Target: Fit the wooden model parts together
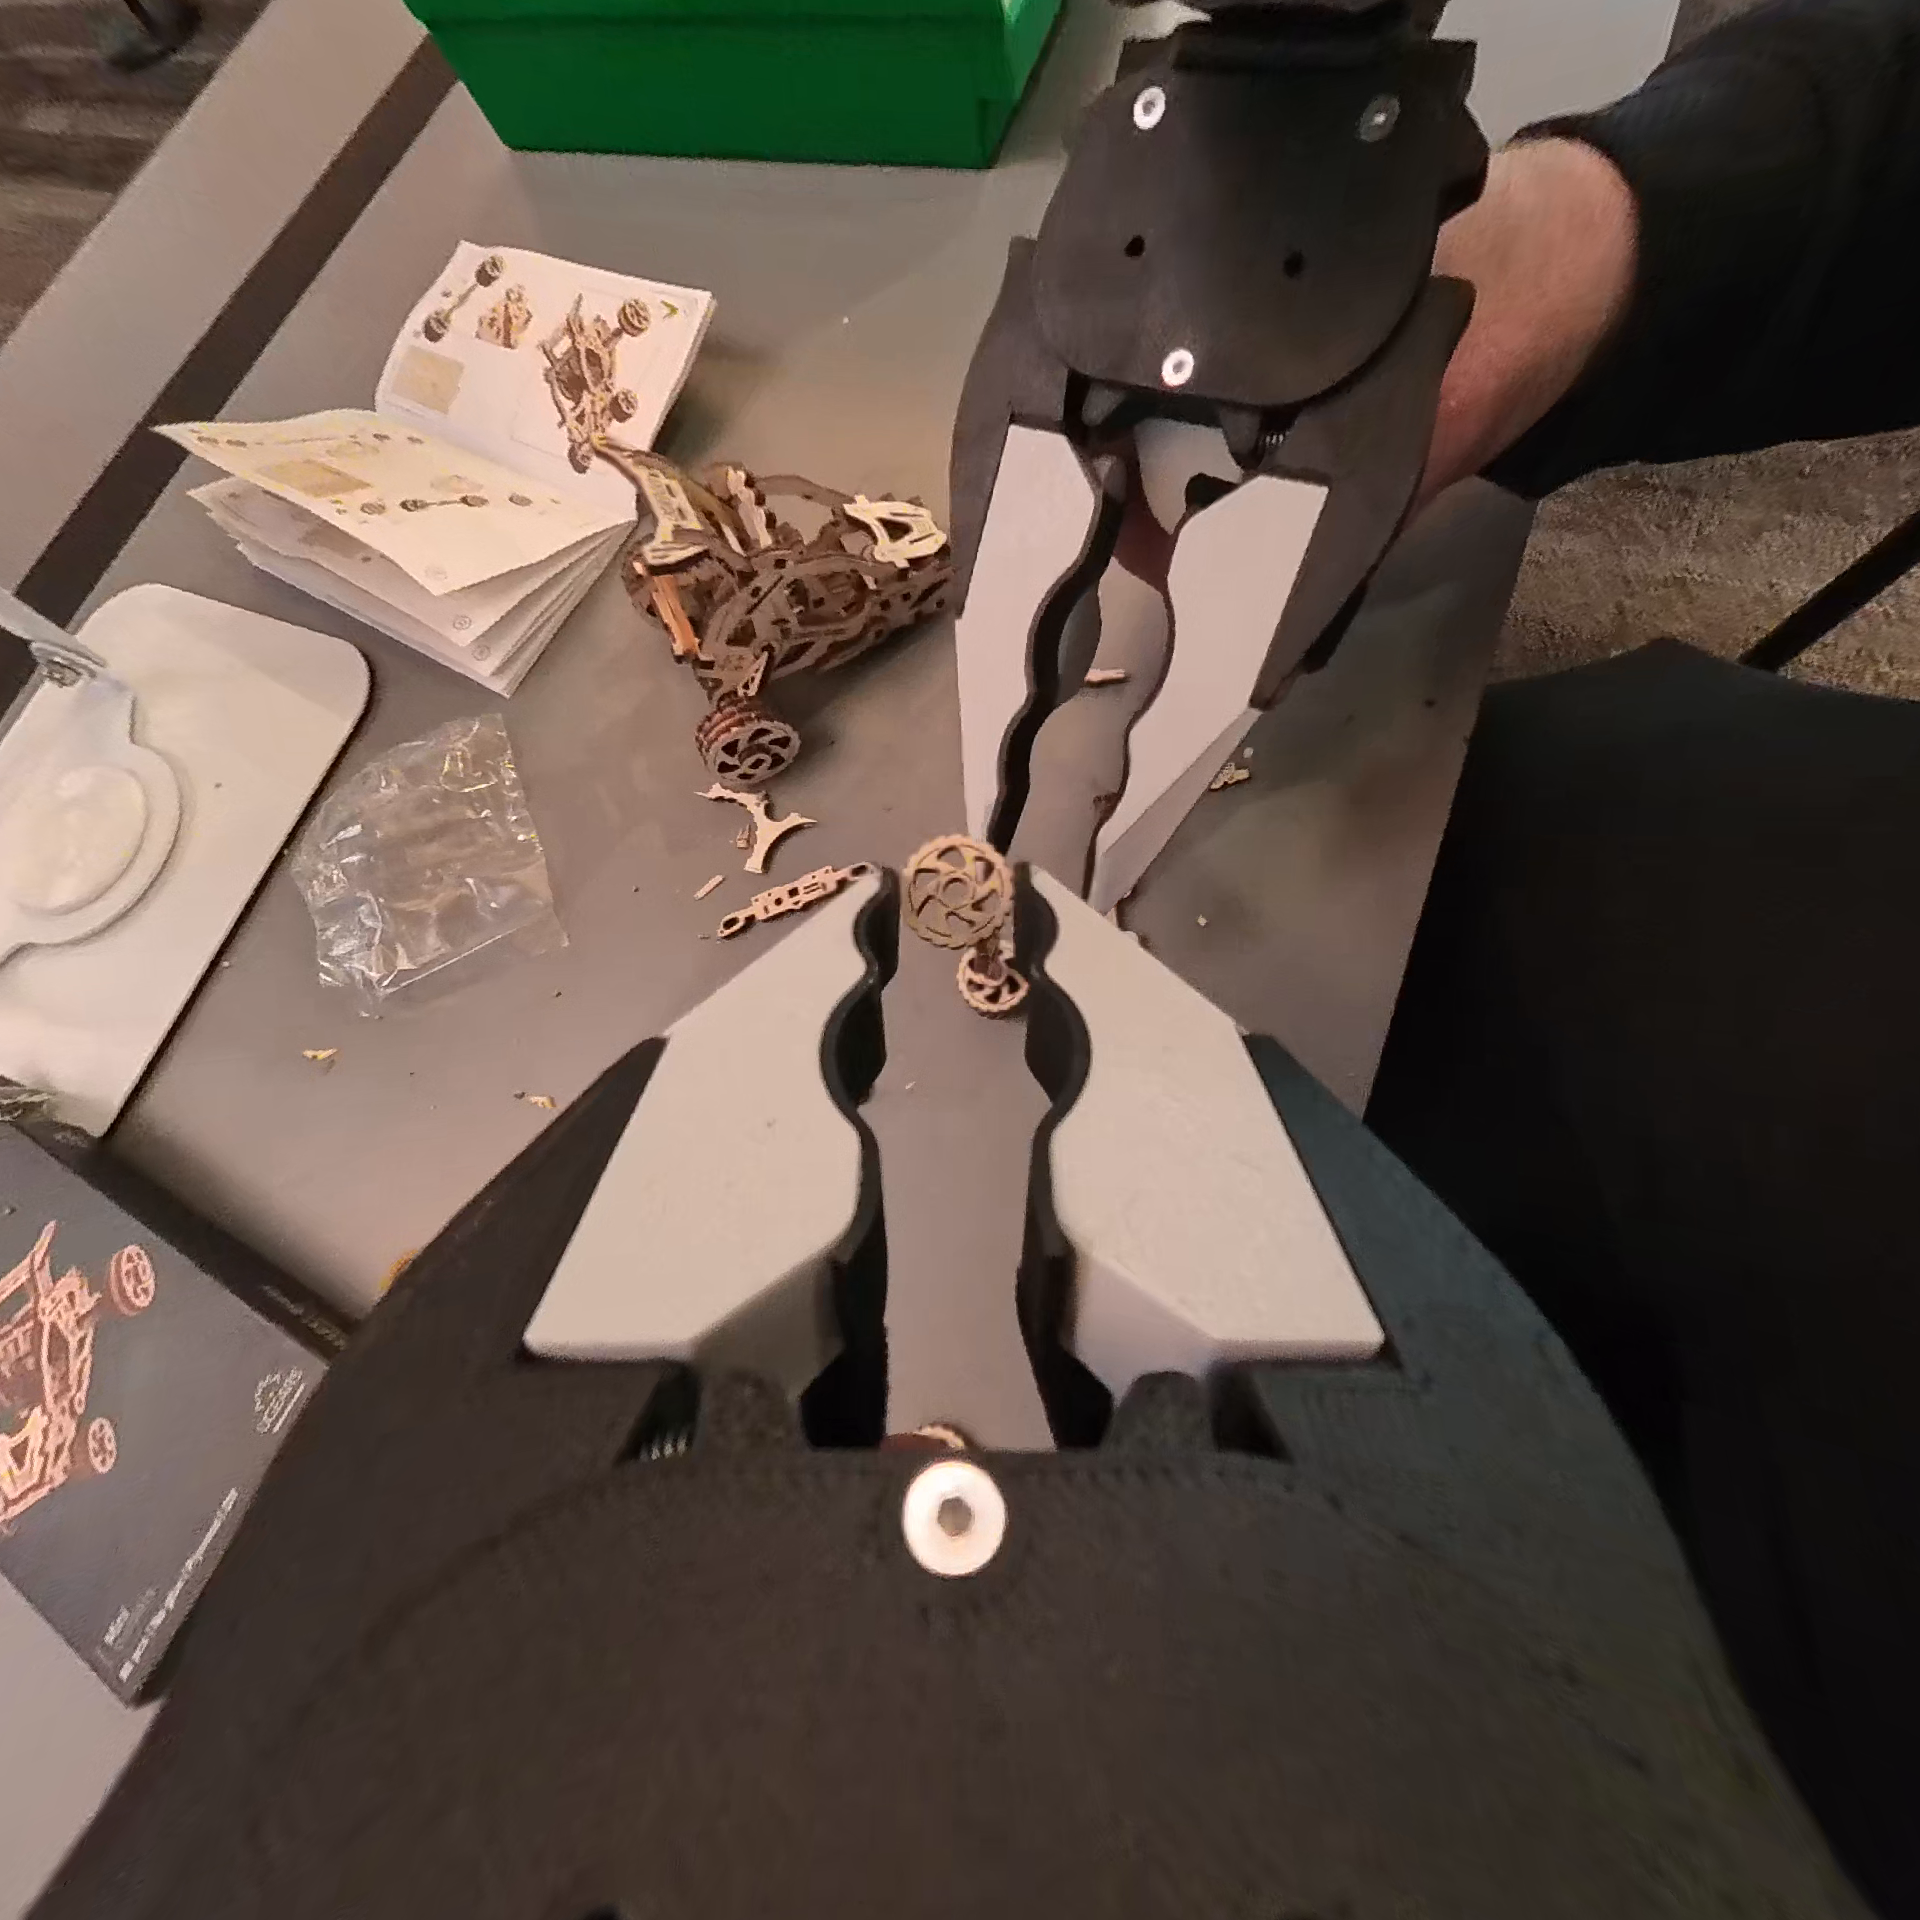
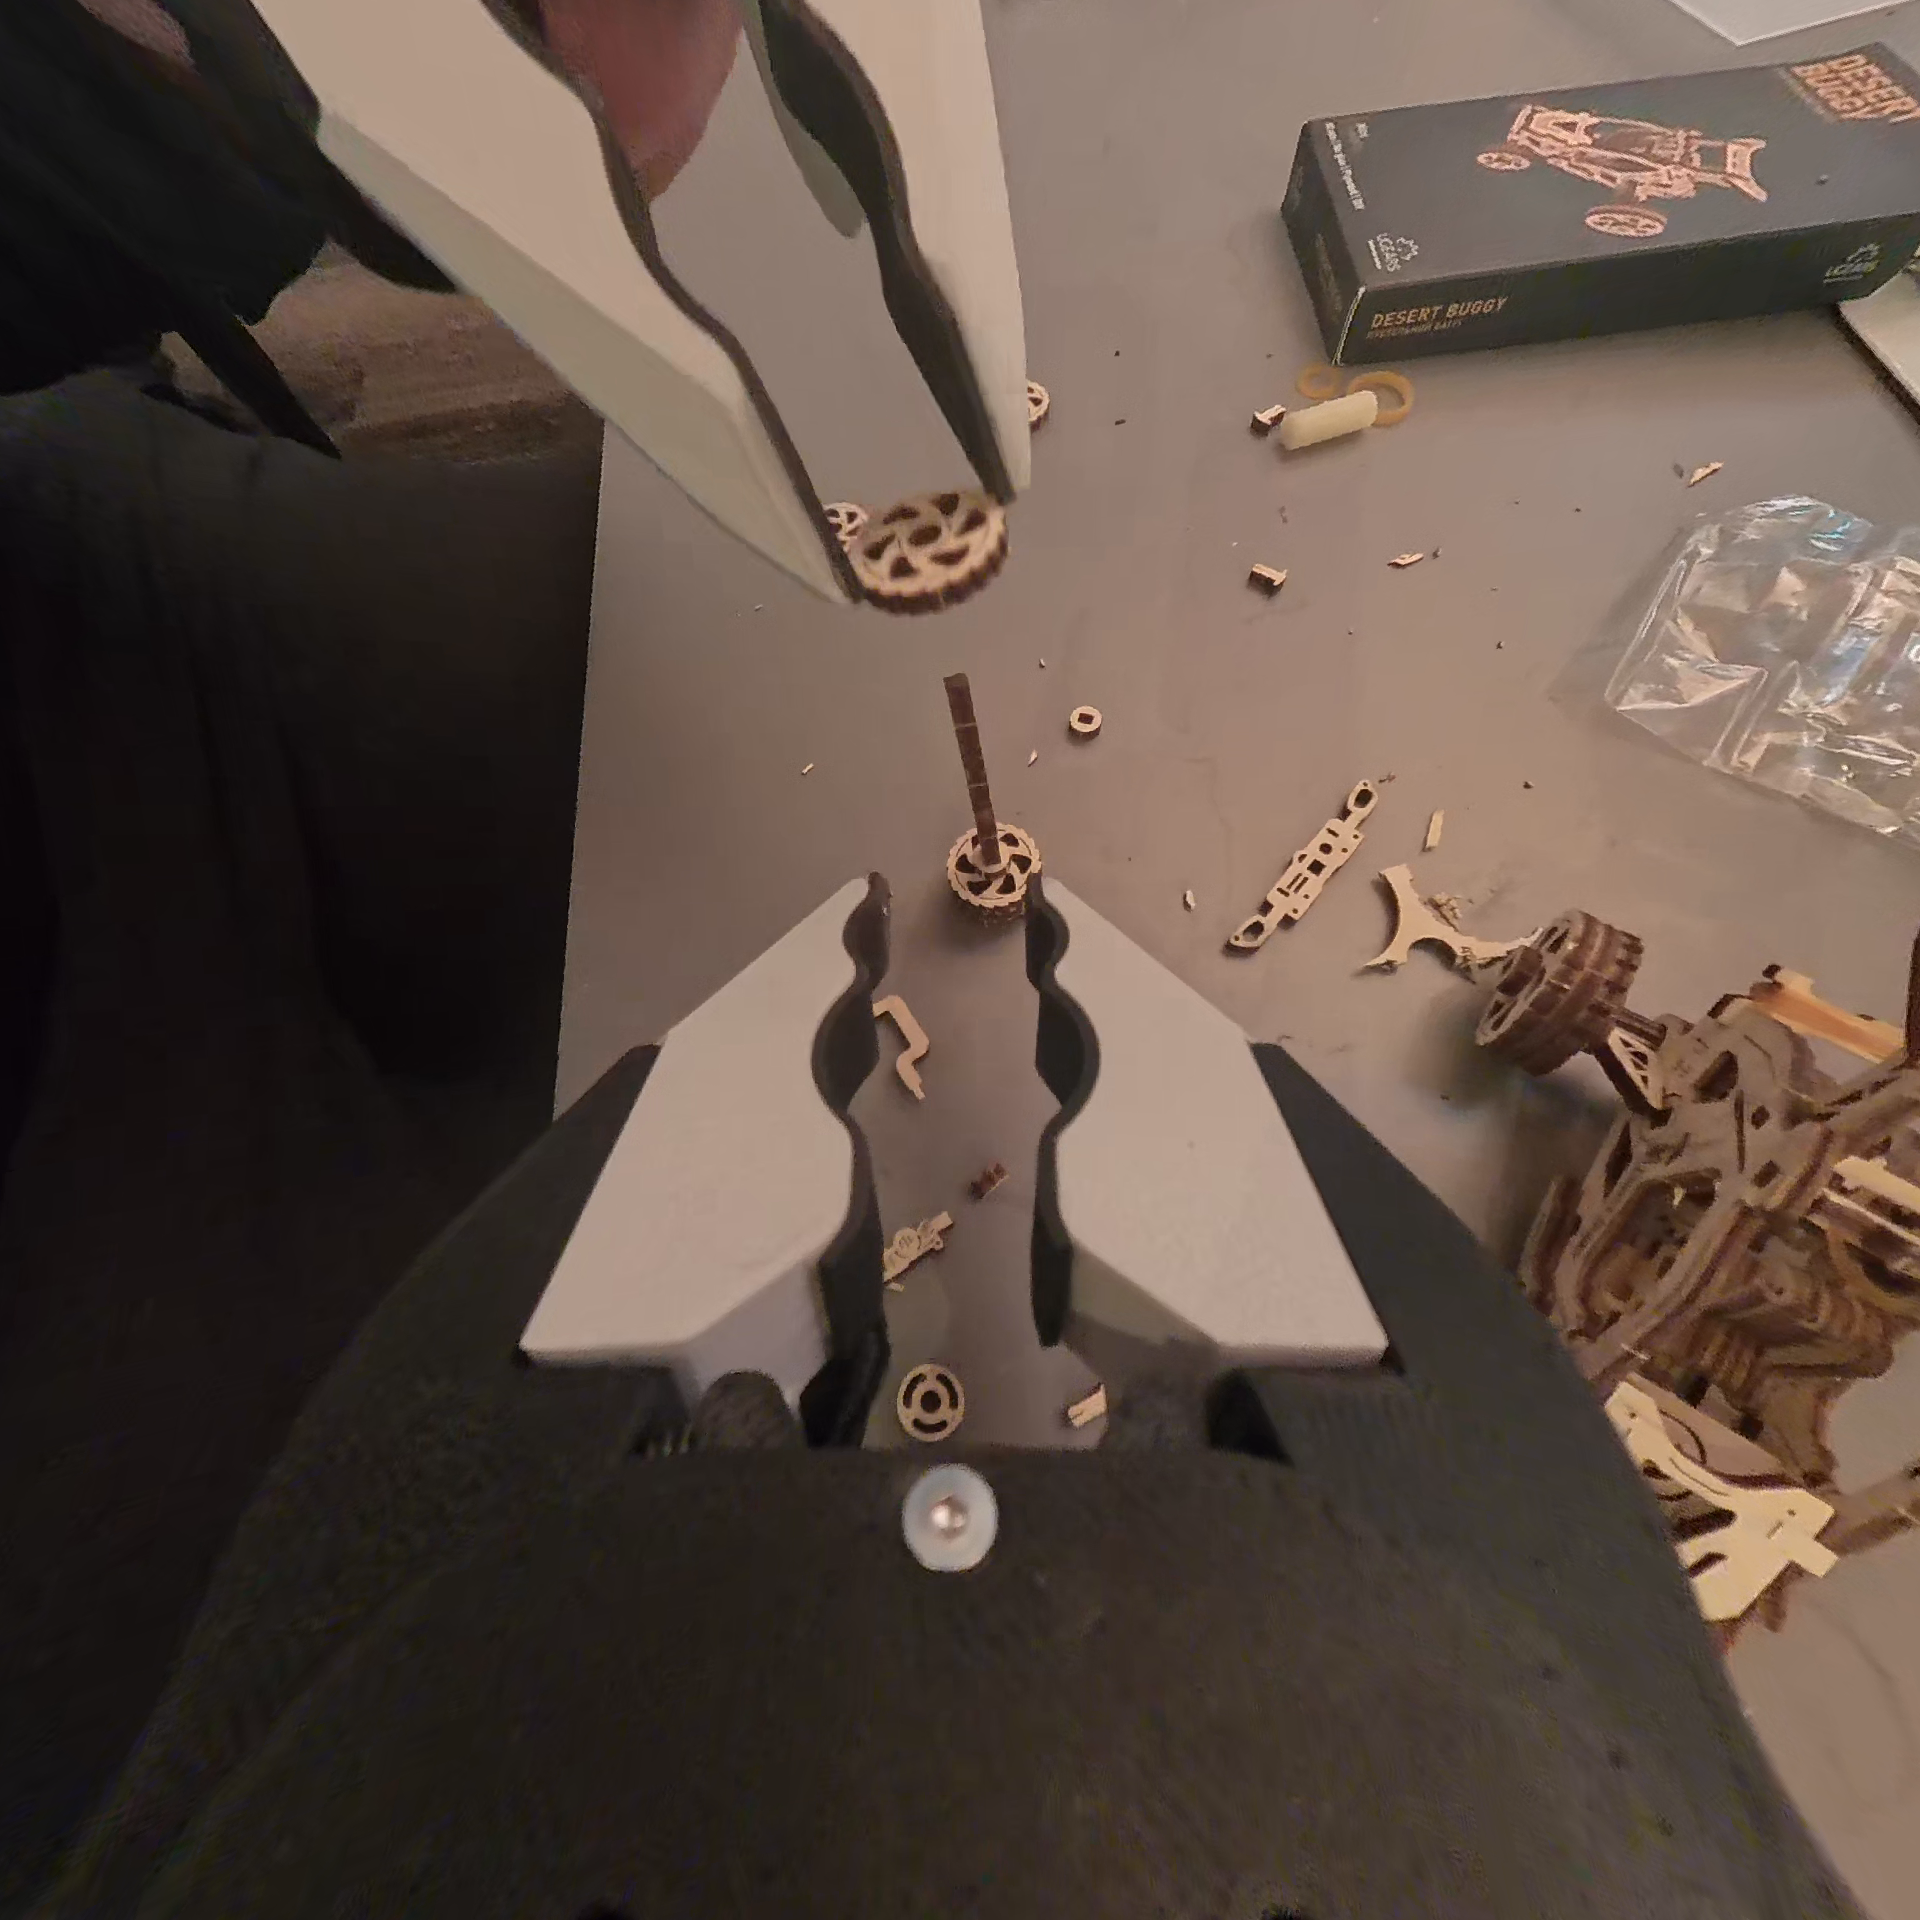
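Wheel [image 2: 928, 558] sits clamped at the tips of the left gripper [image 1: 957, 909], just beyond the axle [image 2: 972, 758] that rises from a smaller wheel [image 2: 992, 871] by the right gripper [image 2: 954, 904], whose fingers [image 2: 1132, 1122] stand apart above the grey surface [image 2: 1195, 644].

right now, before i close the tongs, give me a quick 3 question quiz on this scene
1. True or false: the large wheel sits between the tips of the left tongs.
2. The dark axle is seated in: A) the small wheel B) a green box C) a plastic bag.
3. What paper item lies open beside the half-built model?

Key: 1 true. 2 A; it lies just ahead of the open right tongs. 3 the booklet.
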The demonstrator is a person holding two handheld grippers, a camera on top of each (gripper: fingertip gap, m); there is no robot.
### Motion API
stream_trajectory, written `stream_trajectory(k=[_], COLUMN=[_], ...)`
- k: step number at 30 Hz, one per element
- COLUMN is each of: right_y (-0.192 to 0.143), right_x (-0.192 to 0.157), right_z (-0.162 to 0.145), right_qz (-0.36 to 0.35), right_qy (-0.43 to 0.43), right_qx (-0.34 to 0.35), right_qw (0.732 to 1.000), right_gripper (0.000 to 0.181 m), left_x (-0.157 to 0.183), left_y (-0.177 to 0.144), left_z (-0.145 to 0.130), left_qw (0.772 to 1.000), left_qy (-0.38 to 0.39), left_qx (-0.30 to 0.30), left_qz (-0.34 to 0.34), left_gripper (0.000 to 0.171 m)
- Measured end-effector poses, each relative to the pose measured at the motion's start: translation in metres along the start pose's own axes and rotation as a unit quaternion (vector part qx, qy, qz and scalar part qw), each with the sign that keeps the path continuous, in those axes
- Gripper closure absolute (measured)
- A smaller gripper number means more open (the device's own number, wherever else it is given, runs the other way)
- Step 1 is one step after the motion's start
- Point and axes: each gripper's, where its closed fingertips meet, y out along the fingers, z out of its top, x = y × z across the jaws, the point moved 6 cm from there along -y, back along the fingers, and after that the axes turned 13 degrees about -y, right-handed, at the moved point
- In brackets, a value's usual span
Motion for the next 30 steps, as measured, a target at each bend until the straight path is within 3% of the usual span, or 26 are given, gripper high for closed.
stream_trajectory(k=[30], right_y=[0.005], right_x=[0.002], right_z=[-0.001], right_qz=[0.009], right_qy=[-0.002], right_qx=[0.011], right_qw=[1.000], right_gripper=[0.159], left_x=[-0.002], left_y=[0.015], left_z=[-0.008], left_qw=[0.999], left_qy=[0.001], left_qx=[-0.035], left_qz=[-0.005], left_gripper=[0.153])
